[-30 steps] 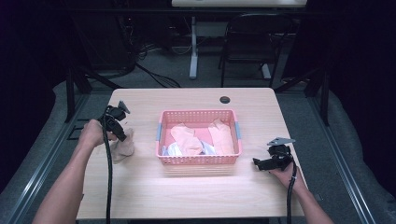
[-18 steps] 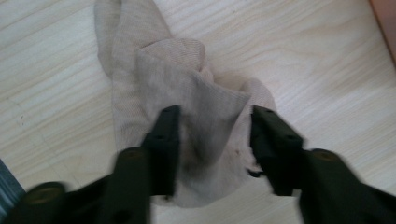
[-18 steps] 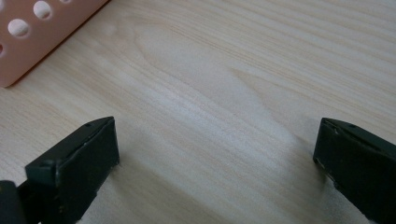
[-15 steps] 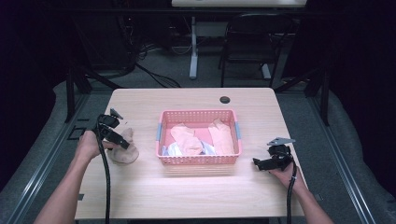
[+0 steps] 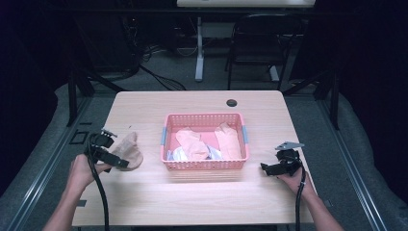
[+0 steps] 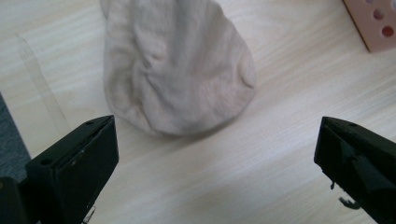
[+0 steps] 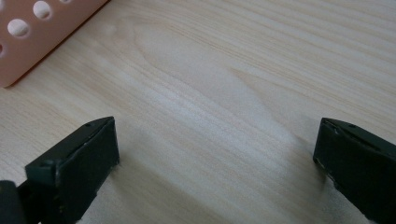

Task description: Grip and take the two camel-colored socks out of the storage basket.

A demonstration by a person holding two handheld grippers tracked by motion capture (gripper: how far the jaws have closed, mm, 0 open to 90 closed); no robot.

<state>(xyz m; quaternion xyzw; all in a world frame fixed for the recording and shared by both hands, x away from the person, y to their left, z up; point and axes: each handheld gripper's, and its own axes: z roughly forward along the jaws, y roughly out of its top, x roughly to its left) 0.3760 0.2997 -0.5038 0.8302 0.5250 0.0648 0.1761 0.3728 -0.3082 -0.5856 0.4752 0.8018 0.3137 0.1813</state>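
Beige sock (image 6: 175, 65) creases clear in left gripper view; jaws just opened, empty.

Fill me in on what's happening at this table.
A person works with a gripper in each hand. The left gripper has just been opening and now stands wide open, with a beige sock lying crumpled on the wooden table just ahead of it, out of its grip. More socks lie in the pink basket at the table's middle. The right gripper is open over bare table to the right of the basket, holding nothing.
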